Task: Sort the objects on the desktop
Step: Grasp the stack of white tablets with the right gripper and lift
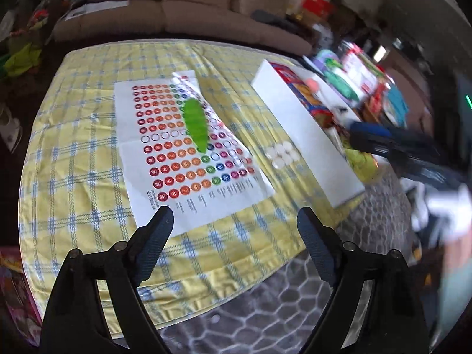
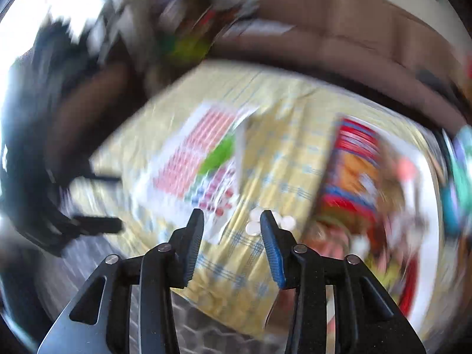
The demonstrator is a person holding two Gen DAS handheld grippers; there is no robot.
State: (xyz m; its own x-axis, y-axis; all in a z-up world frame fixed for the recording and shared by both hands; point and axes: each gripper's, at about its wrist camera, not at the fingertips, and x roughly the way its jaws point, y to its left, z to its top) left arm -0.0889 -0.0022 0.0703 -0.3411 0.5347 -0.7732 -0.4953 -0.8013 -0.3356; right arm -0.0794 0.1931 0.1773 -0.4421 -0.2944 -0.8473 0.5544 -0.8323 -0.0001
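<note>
My left gripper point(image 1: 236, 215) stands open and empty above the near edge of the table point(image 1: 73, 159), which has a yellow checked cloth. Ahead lies a white sticker sheet point(image 1: 177, 153) with rows of coloured dots, and a green leaf-shaped piece point(image 1: 196, 124) rests on it. A cluster of small white discs point(image 1: 281, 153) sits beside a long white box point(image 1: 309, 135). My right gripper point(image 2: 231, 214) is open with nothing between its fingers, hovering just short of the white discs point(image 2: 284, 221). That view is heavily blurred. The green piece point(image 2: 218, 156) and sticker sheet point(image 2: 183, 162) show beyond.
The white box holds colourful snack packets point(image 1: 306, 97). More packets and clutter lie past it on the right point(image 1: 362, 70). A brown sofa point(image 1: 177, 6) stands behind the table. A patterned grey rug point(image 1: 265, 309) covers the floor below the near edge.
</note>
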